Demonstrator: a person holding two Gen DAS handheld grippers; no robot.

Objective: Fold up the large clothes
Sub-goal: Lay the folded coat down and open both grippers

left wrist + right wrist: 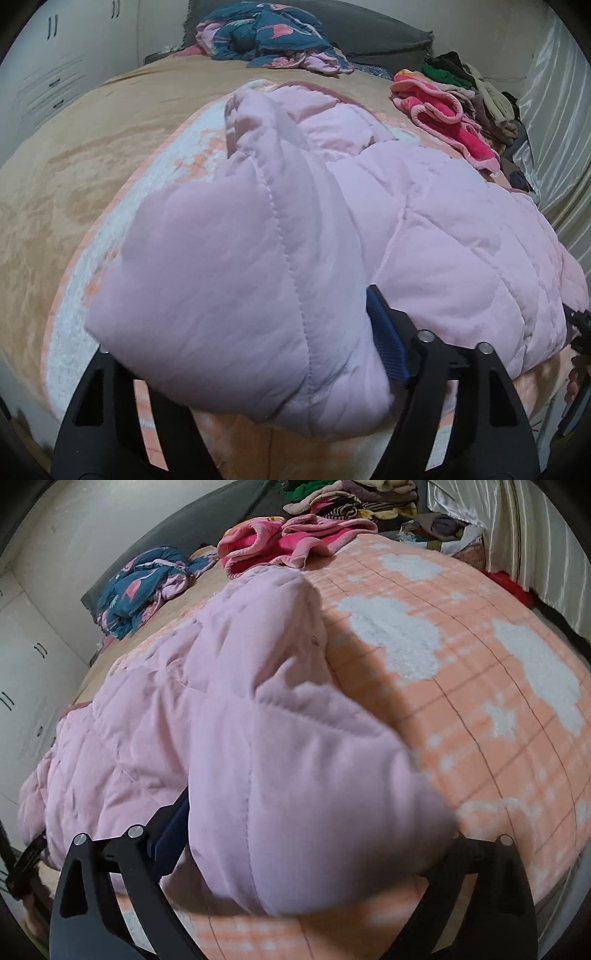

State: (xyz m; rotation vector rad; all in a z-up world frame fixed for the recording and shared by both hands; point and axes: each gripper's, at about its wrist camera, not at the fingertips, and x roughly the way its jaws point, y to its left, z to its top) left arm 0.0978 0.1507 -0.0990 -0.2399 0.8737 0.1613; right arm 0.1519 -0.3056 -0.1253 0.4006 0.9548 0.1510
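A large pale pink quilted jacket [424, 229] lies on the bed over an orange and white blanket [74, 332]. My left gripper [258, 369] is shut on one thick sleeve of the jacket [221, 277], which bulges between the fingers and hides the left pad; the blue right pad [388, 343] presses into it. My right gripper [295, 849] is shut on the other sleeve [303, 775], which covers most of both fingers. The jacket body [147, 720] stretches to the left in the right wrist view.
A blue patterned garment [273, 37] lies crumpled near the grey headboard [369, 29]. A pile of pink and mixed clothes [443, 107] sits at the bed's far right, beside a satin curtain [554, 110]. White wardrobes [55, 74] stand at left.
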